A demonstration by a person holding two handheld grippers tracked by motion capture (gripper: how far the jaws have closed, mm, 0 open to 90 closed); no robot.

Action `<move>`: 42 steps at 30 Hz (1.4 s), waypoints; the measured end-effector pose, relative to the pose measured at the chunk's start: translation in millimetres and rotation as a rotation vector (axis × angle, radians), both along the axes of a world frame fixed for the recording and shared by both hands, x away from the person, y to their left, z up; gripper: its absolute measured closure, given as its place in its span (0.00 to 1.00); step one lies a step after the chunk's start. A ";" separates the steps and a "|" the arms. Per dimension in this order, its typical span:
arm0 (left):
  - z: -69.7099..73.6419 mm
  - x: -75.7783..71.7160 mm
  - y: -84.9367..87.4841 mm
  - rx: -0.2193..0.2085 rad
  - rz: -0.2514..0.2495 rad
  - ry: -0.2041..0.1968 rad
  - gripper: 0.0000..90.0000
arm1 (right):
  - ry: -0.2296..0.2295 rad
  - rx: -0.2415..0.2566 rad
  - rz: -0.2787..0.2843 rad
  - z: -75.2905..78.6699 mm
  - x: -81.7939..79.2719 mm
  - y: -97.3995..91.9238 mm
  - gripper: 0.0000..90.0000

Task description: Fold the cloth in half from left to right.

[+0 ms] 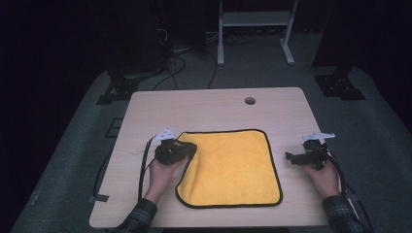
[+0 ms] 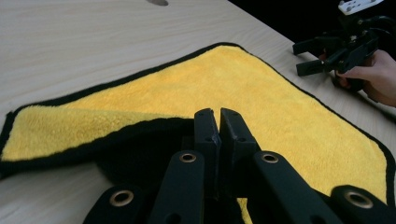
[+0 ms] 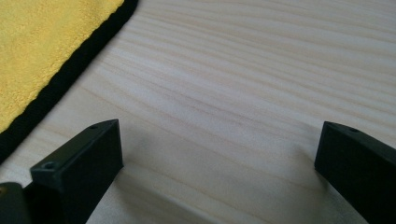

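Bright yellow cloth (image 1: 233, 167) w/ black trim round the edge, lying btwn the two black tools on a pale wood-grain desk (image 1: 214, 107). Left tool (image 2: 218, 122) matte black w/ brass-coloured rivets; the lifted cloth corner beside it looks dark underneath. Right tool (image 3: 219, 154) black too. Both carry whitish-grey plates; sleeves are dark plaid; floor grey.

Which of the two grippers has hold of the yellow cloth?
The left gripper: its jaws are pinched shut on the cloth edge. The right gripper sits open beside it.
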State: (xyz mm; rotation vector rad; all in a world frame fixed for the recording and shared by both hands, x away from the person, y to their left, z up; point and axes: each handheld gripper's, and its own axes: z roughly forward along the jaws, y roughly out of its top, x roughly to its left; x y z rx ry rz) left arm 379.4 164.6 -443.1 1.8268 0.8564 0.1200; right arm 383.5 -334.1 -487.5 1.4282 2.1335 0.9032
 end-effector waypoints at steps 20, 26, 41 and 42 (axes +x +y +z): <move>8.1 12.2 -55.2 -0.004 -0.107 -0.016 0.95 | 0.000 0.000 0.001 0.0 0.0 0.0 0.00; 8.0 15.0 -75.6 -0.009 -0.142 -0.012 0.95 | 0.000 0.000 0.001 0.0 0.0 0.0 0.00; 8.9 23.9 -115.7 -0.046 -0.199 0.003 0.95 | 0.000 0.000 0.001 0.0 0.0 0.0 0.00; 9.3 24.8 -118.0 -0.052 -0.202 0.006 0.95 | -0.001 0.000 0.001 0.0 0.0 0.0 0.00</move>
